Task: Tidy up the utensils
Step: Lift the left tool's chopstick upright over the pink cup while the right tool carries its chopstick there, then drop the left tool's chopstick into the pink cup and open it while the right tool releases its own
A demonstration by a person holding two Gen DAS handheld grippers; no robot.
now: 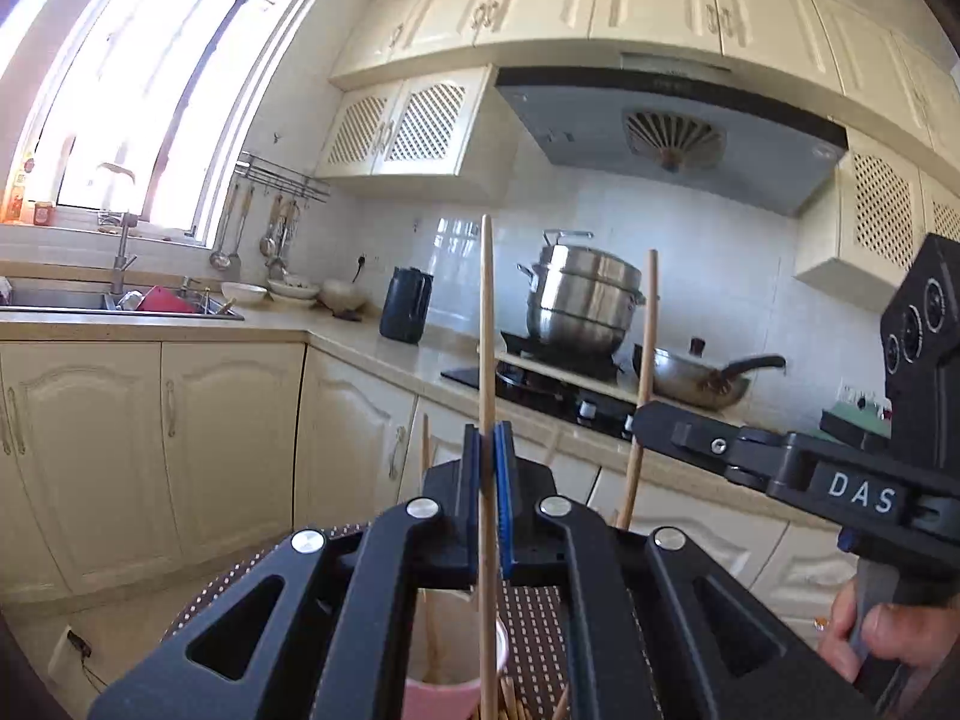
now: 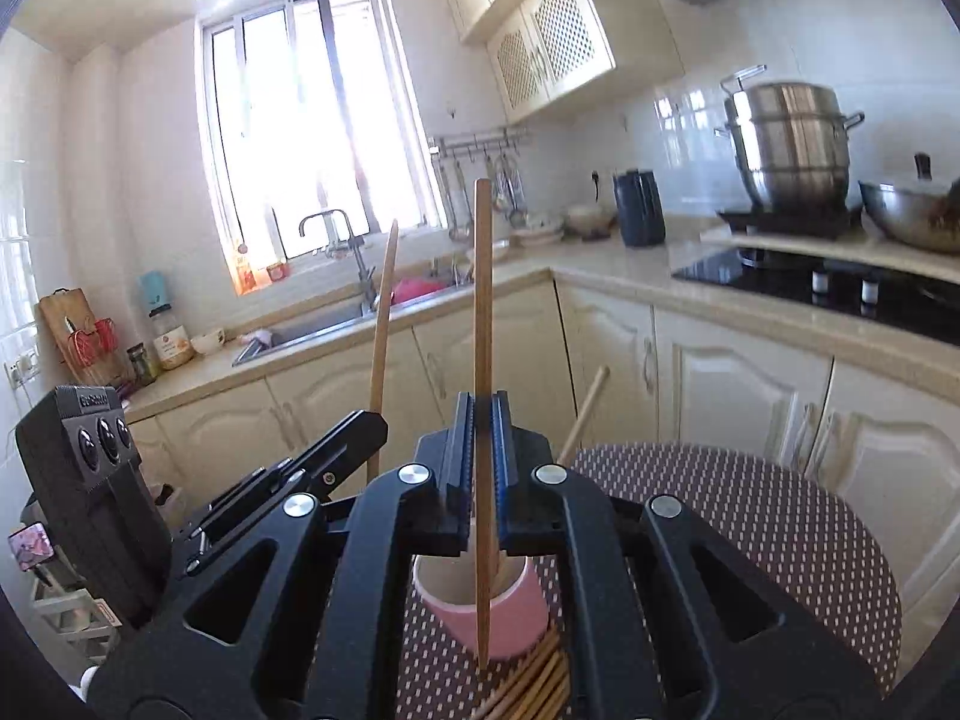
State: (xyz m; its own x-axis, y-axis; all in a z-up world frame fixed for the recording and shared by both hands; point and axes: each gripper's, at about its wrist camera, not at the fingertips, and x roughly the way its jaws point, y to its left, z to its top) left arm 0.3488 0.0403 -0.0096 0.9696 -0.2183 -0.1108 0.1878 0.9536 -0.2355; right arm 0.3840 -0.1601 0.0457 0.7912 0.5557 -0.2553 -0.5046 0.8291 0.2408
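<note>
Down on the dotted brown tablecloth [image 2: 750, 540] stands a pink cup [image 2: 510, 618], a round paper-like tumbler with a pale inside; at least one chopstick leans in it [image 1: 427, 480], its tip poking out past the rim. Beside the cup's base lies a loose heap of chopsticks [image 2: 540, 684], slim wooden rods lying side by side. The left gripper [image 1: 487, 468] is clamped on a single upright chopstick [image 1: 487, 312] between its blue ribbed pads, over the cup. The right gripper [image 2: 483, 450] likewise pinches one upright chopstick [image 2: 482, 300], whose lower end hangs in front of the cup's wall. Only the right view shows the heap clearly; the left view shows the steel steamer pot [image 1: 579, 300] on the stove well behind the cup.
</note>
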